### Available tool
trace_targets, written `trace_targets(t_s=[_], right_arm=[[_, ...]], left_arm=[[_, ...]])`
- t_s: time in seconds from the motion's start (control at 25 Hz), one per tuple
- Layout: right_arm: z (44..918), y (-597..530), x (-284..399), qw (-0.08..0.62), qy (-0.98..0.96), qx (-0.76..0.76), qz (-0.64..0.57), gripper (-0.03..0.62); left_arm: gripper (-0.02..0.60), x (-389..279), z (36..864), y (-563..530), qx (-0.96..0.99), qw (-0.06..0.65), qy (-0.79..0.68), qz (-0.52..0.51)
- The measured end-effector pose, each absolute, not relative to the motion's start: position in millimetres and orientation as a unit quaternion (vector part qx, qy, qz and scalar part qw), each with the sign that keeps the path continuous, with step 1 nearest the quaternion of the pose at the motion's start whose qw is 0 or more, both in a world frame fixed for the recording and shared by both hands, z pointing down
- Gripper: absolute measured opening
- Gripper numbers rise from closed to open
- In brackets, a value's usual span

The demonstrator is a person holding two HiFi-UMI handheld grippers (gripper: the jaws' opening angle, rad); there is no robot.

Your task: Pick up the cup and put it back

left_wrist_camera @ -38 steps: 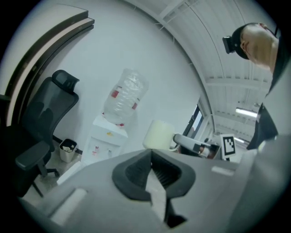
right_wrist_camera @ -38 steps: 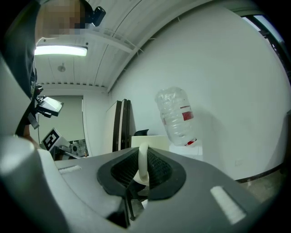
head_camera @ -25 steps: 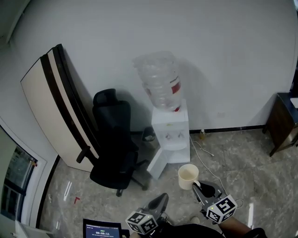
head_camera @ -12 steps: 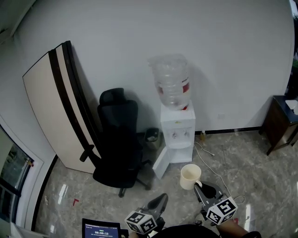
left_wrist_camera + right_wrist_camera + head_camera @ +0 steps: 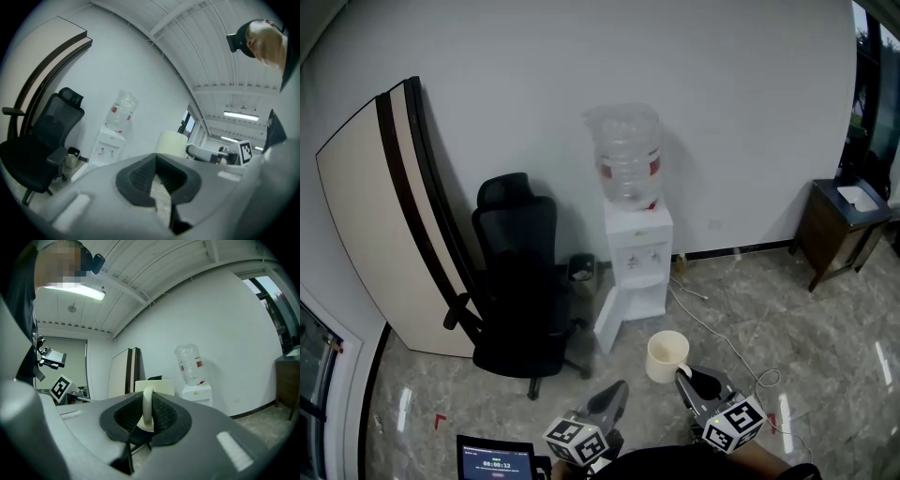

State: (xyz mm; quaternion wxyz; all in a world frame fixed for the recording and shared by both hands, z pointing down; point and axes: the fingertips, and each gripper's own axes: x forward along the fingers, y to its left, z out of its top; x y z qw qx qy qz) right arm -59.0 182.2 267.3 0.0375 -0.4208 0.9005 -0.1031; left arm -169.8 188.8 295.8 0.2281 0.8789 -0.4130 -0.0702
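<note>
Right tool [image 5: 682,375]: jaws are closed on the handle [image 5: 147,408] of the cream cup [image 5: 667,355], gripped between the ribbed pads. The cup is carried upright in the air above the marble floor [image 5: 825,347], at 11 o'clock from that tool's marker cube.

Left tool [image 5: 619,386]: jaws are drawn together at the tips, with nothing between them. It is noted at 8 o'clock from the cup.

The water dispenser [image 5: 637,253] is observed at 12 o'clock from the cup, and the black office chair [image 5: 520,291] at 10 o'clock.
</note>
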Motion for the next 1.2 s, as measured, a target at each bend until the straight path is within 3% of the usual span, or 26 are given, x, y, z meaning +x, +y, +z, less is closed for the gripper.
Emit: trace_targets(t_s=[0.32,1.2], right_arm=[[270.2,210.8,-64.1,0.032,0.906,-0.408,-0.104,0.044],[267.8,208.6,19.2,0.041,0.918,-0.382,-0.098,0.044]], left_arm=[[0.006,-159.0,295.5,208.1,0.886,0.226,-0.399,-0.067],[0.005,-68.8,287.8,213.0,0.889,0.189,-0.413,-0.064]])
